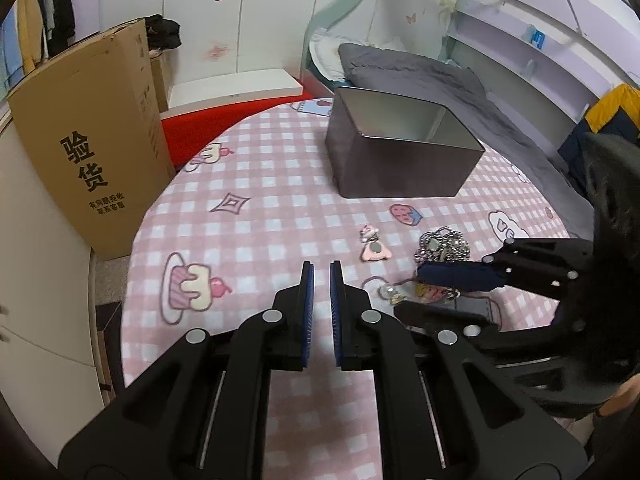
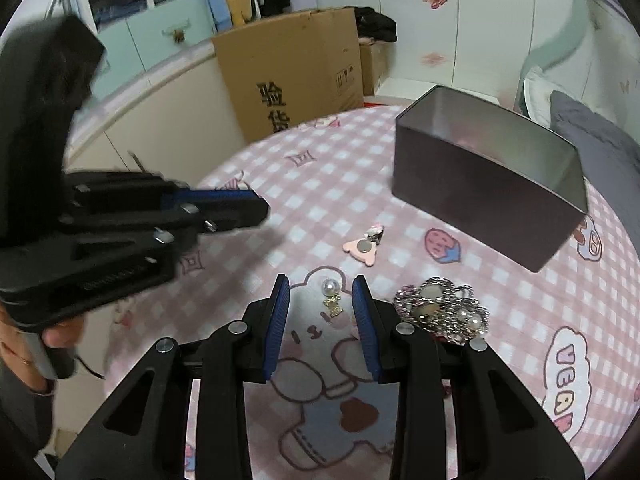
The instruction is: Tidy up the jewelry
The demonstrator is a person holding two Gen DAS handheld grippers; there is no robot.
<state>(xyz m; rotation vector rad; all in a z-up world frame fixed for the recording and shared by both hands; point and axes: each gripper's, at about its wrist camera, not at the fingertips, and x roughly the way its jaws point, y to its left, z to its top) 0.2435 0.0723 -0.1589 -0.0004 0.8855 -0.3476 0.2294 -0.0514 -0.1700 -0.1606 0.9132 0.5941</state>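
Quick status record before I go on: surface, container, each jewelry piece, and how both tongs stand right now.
surface: pink checked cartoon tablecloth
container: dark rectangular metal tin, open top, nothing visible inside
piece 1: pearl earring with gold charm, lying between the open fingers of the right tongs, not gripped
piece 2: silver rhinestone chain pile, just right of the right tongs
piece 3: pink bear-shaped hair clip, between pearl and tin
left tongs: narrow gap, holding nothing, over bare cloth

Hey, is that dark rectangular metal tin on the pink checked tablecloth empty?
Apparently empty: the lidless dark rectangular metal tin shows bare walls; its floor is only partly visible.
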